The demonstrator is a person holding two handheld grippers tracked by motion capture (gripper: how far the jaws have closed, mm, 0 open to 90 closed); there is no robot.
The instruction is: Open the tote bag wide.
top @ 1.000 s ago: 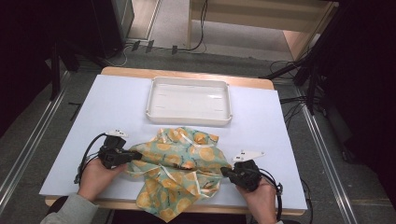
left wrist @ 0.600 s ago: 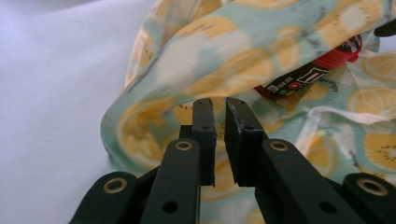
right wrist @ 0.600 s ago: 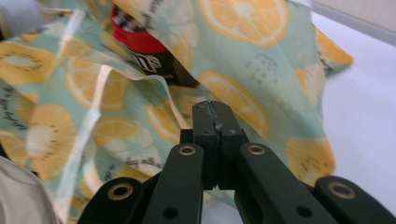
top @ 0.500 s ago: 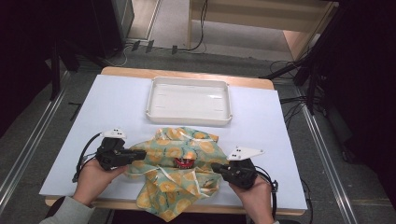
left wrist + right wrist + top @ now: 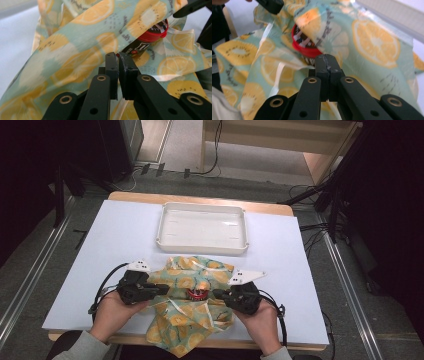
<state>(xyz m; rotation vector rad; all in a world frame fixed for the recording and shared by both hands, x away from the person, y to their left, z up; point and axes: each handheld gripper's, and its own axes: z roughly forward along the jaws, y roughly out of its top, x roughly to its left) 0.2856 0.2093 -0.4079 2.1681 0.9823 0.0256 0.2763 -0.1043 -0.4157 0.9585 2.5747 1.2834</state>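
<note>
Left gripper view: unreadable label, red-capped bottle [image 5: 147,40]

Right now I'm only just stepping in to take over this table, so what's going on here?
A person is working a lemon-print cloth at the near edge of the white table, one tool in each hand. The left tool and the right tool both pinch folds of the cloth, jaws shut on it. Between them a red-lidded container lies on the cloth, partly covered by it. A white tray sits just beyond the cloth.
</note>
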